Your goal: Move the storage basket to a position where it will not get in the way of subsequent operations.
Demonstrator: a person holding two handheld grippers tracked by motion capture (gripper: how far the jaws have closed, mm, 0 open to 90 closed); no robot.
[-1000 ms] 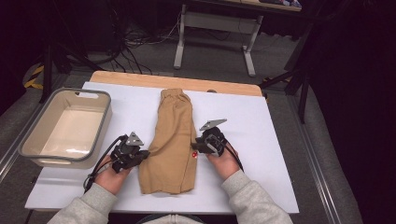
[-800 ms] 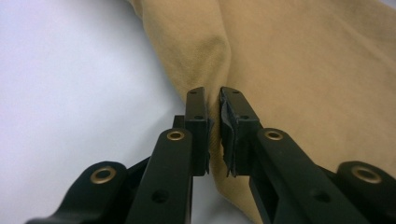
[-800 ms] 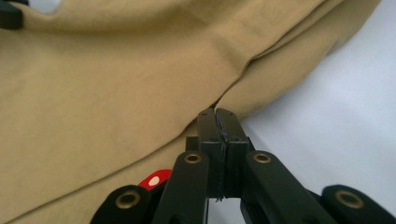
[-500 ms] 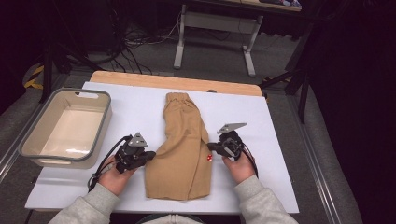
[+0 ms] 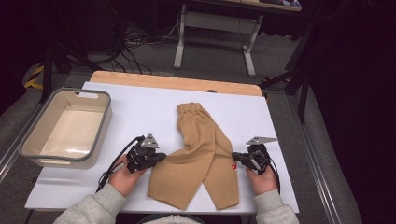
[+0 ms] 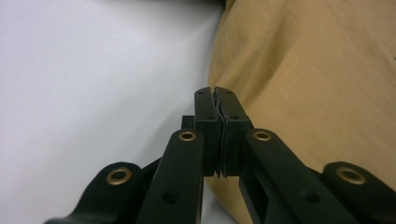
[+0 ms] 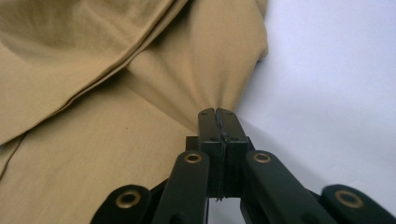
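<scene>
A pair of tan trousers [image 5: 201, 154] lies on the white table [image 5: 140, 112], waistband far, its two legs spread apart toward me. My left gripper [image 5: 161, 156] is shut on the left leg's outer edge; in the left gripper view the pinched jaws [image 6: 216, 91] meet at the cloth's [image 6: 303, 70] border. At the right leg's outer edge my right gripper [image 5: 235, 157] is shut too. The right gripper view shows the fabric [image 7: 93, 70] puckering into folds at its closed tips [image 7: 217, 112]. A small red mark sits on the right leg near that gripper.
A beige rectangular bin [image 5: 28, 140] stands at the table's left edge, nothing in it. A wooden strip [image 5: 177, 83] runs along the far edge. White surface lies bare to the right of the trousers and between bin and cloth.
The right gripper has travelled to the right, drawing one leg with it, so the folded trousers now lie spread open. The left gripper shifted slightly left with the other leg.
</scene>
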